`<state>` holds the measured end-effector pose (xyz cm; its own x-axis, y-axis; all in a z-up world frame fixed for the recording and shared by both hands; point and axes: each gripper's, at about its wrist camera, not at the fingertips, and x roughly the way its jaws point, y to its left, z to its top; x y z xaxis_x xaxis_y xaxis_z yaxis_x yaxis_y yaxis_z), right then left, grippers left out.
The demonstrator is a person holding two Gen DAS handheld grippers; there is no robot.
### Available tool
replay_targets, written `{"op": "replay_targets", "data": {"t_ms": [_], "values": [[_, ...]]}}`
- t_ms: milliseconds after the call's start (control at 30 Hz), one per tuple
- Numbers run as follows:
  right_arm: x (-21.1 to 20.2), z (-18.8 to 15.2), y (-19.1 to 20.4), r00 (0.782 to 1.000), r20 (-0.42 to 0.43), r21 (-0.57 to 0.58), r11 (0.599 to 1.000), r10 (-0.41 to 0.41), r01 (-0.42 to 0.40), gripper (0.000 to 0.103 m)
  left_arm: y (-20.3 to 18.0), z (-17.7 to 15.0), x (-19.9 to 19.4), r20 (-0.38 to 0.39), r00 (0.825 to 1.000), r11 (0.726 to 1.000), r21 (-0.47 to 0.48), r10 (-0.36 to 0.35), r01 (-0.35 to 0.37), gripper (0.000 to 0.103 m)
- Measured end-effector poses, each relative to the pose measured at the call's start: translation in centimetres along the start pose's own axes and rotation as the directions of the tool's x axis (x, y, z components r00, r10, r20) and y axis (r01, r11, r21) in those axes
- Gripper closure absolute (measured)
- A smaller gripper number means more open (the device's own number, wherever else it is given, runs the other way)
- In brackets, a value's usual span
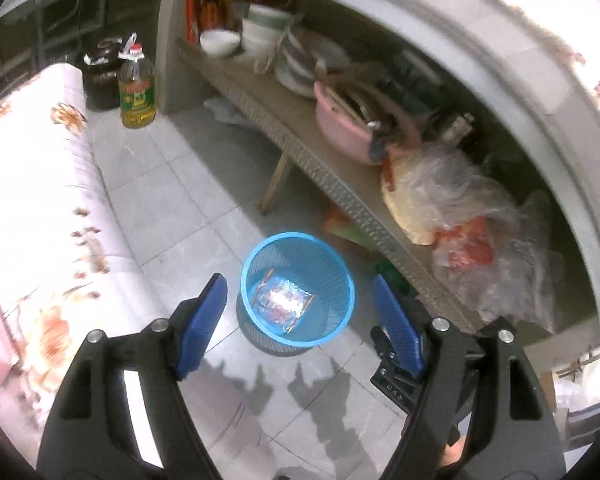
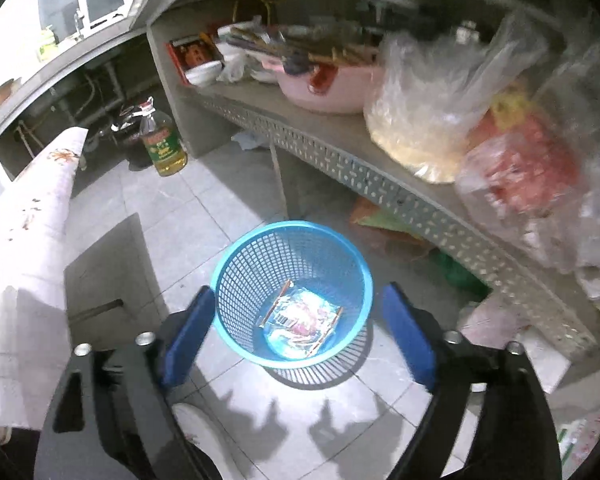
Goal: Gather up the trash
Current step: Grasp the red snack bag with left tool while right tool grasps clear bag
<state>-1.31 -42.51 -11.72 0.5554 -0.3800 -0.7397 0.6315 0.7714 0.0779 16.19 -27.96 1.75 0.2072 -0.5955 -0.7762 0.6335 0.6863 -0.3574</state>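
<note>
Tiled floor: blue mesh basket and oil bottle stood on it. Shelf: pink basin, plastic bags, white bowl carried

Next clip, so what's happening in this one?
A person holds a gripper in each hand above a blue mesh basket standing on the tiled floor beside a low shelf. Both the left gripper and the right gripper are open and hold nothing. A shiny snack wrapper lies at the bottom of the basket. A bottle of cooking oil stands farther back on the floor.
</note>
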Motion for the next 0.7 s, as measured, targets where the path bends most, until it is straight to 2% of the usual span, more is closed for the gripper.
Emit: {"op": "replay_targets", "data": {"t_ms": [67, 133, 233, 333, 400, 433, 500, 567, 600, 633, 667, 700], "values": [[-2.2, 0.0, 1.1, 0.999, 0.042, -0.036, 0.999, -0.034, 0.035, 0.008, 0.4, -1.0, -2.3, -0.014, 0.998, 0.998, 0.017, -0.061, 0.061, 0.031], [-4.3, 0.1, 2.7, 0.993, 0.088, -0.090, 0.993, -0.073, 0.081, 0.006, 0.9, -2.2, -4.8, -0.010, 0.996, 0.996, 0.039, -0.084, 0.084, 0.031], [-7.1, 0.5, 5.1, 0.983, 0.154, -0.172, 0.977, -0.099, 0.125, 0.006, 2.6, -4.3, -10.2, 0.078, 0.994, 0.995, 0.065, -0.078, 0.073, 0.028], [-9.9, 1.1, 7.8, 0.974, 0.222, -0.280, 0.955, -0.031, 0.094, 0.006, 5.4, -5.8, -15.5, 0.182, 0.983, 0.999, 0.022, -0.032, 0.028, 0.024], [-11.7, 1.4, 9.3, 0.961, 0.273, -0.333, 0.941, 0.041, 0.054, 0.006, 8.5, -7.0, -20.2, 0.275, 0.960, 0.998, -0.046, 0.054, -0.043, 0.023], [-12.9, 1.5, 10.1, 0.946, 0.301, -0.361, 0.933, 0.120, -0.004, 0.006, 9.6, -7.4, -21.8, 0.305, 0.948, 0.995, -0.073, 0.091, -0.072, 0.023], [-14.9, 1.6, 11.8, 0.904, 0.332, -0.411, 0.904, 0.269, -0.119, 0.006, 12.7, -8.8, -26.3, 0.382, 0.904, 0.978, -0.150, 0.192, -0.144, 0.020], [-16.3, 1.8, 14.1, 0.870, 0.349, -0.459, 0.873, 0.347, -0.164, 0.006, 15.2, -9.9, -29.2, 0.425, 0.862, 0.955, -0.224, 0.277, -0.197, 0.019], [-16.9, 1.8, 15.6, 0.852, 0.344, -0.491, 0.849, 0.394, -0.194, 0.006, 16.7, -10.7, -30.6, 0.444, 0.832, 0.935, -0.271, 0.332, -0.228, 0.019], [-17.5, 1.8, 17.0, 0.832, 0.331, -0.521, 0.821, 0.445, -0.232, 0.006, 17.7, -11.1, -31.3, 0.452, 0.813, 0.921, -0.303, 0.366, -0.247, 0.017], [-18.2, 1.7, 18.3, 0.809, 0.316, -0.545, 0.793, 0.495, -0.272, 0.006, 19.3, -11.9, -32.2, 0.449, 0.787, 0.893, -0.353, 0.423, -0.278, 0.016], [-18.7, 1.5, 19.6, 0.786, 0.294, -0.569, 0.760, 0.544, -0.314, 0.006, 20.2, -12.3, -32.6, 0.441, 0.776, 0.877, -0.378, 0.451, -0.296, 0.016]]}}
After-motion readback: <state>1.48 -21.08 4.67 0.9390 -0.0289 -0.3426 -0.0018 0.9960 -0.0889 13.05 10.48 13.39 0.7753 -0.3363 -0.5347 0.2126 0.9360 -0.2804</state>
